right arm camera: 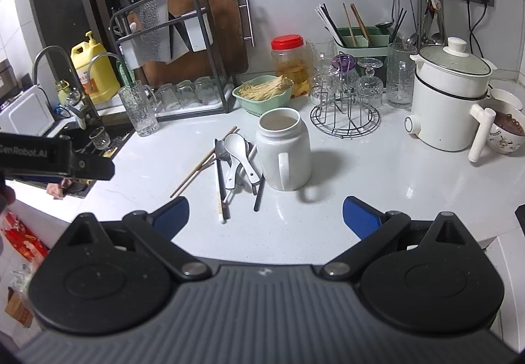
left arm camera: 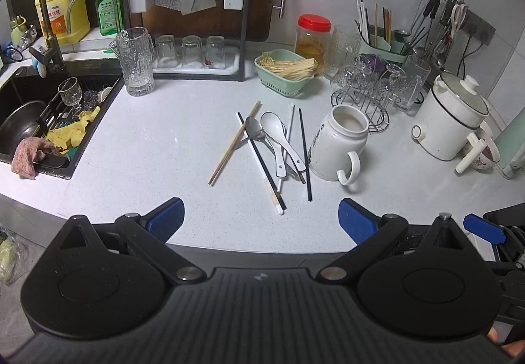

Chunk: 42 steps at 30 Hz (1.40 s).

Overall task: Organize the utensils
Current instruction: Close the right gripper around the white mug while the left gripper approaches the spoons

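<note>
Loose utensils lay in a heap on the counter [left arm camera: 157, 134] beside a white mug [left arm camera: 338, 147].

Both grippers hung over the counter's near edge, holding nothing: the left gripper [left arm camera: 261, 219] had its jaws wide apart, and so did the right gripper [right arm camera: 265, 216]. The heap held a white spoon [left arm camera: 279, 134], a metal spoon [left arm camera: 254, 129], a wooden chopstick [left arm camera: 234, 144], black chopsticks [left arm camera: 304, 154] and a white chopstick [left arm camera: 288, 131], crossing one another. The mug stood upright, just right of the heap, handle toward the cameras.
</note>
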{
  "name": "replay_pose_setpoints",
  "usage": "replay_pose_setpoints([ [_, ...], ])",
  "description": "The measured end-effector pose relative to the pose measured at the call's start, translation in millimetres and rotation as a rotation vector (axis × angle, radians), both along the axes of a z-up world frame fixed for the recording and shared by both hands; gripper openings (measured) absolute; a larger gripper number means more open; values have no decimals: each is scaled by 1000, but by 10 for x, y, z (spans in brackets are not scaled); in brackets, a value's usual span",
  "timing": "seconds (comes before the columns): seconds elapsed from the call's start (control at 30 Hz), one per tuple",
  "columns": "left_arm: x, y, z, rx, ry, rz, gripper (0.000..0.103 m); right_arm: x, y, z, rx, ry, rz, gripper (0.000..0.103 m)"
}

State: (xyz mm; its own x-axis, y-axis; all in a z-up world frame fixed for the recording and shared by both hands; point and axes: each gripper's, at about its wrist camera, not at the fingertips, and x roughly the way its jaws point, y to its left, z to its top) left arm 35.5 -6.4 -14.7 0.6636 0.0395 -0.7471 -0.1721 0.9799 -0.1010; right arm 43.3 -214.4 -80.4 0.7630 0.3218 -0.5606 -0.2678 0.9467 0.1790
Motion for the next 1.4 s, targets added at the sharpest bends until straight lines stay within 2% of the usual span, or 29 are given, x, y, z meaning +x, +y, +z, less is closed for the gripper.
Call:
replay_pose_setpoints([
  [0.53, 419, 207, -170, -26, 44, -37, 102, 278, 122, -143, -8, 33, -32, 102],
  [0.9, 1015, 460, -500, -44, 65, -70, 102, 688, 140, -219, -35, 11, -71, 102],
  [1.4, 1851, 605, -898, -80, 157, -148, 102, 1152, 404, -453, -80, 29, -12, 102],
])
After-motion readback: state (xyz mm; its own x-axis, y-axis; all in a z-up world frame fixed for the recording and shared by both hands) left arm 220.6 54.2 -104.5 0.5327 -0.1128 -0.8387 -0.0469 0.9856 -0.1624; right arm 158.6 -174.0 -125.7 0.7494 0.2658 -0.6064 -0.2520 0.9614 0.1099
